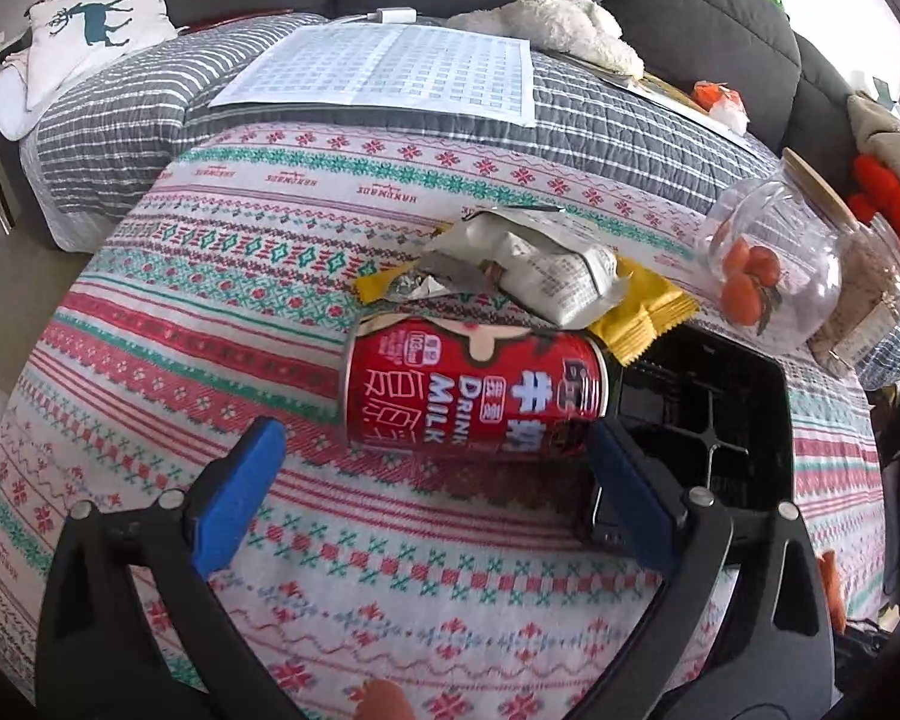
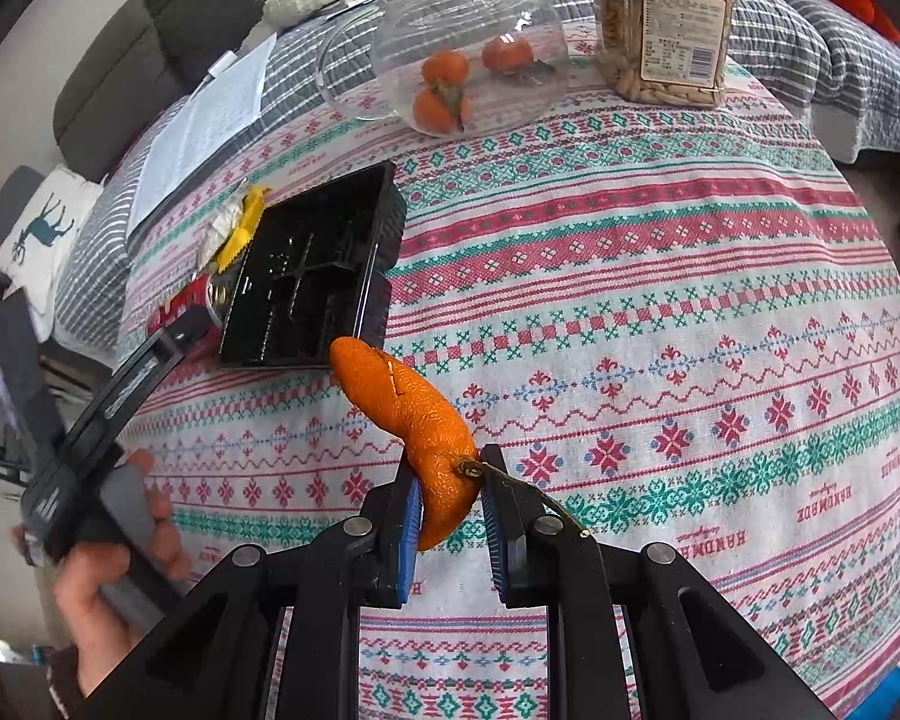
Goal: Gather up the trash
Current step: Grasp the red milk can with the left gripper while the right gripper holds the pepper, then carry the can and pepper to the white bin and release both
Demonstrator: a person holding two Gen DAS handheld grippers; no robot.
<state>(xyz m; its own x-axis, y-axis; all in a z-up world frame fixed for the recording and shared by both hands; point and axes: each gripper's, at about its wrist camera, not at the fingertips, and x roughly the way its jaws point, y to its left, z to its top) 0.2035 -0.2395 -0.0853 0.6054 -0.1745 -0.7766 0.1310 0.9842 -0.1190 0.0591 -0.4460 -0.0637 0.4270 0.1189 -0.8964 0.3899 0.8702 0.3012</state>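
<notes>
Two grippers: right gripper point(image 2: 448, 495) jaws pinch orange peel point(image 2: 411, 420), black tray point(image 2: 312, 276) far-left; left gripper point(image 1: 432, 468) jaws wide, red can point(image 1: 474, 387) sideways just beyond.

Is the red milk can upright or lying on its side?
On its side: the red milk can lies lengthwise on the tablecloth, label text running sideways.

The red can point(image 1: 474, 387), lying on its side, read "DRINK MILK" in white, with large Chinese characters beside it that I did not transcribe. The tablecloth point(image 2: 660, 312) carried the repeated woven word "HANDMADE". Print on the nut jar label point(image 2: 684, 24) and the white wrapper point(image 1: 546, 276) was too small to read.
</notes>
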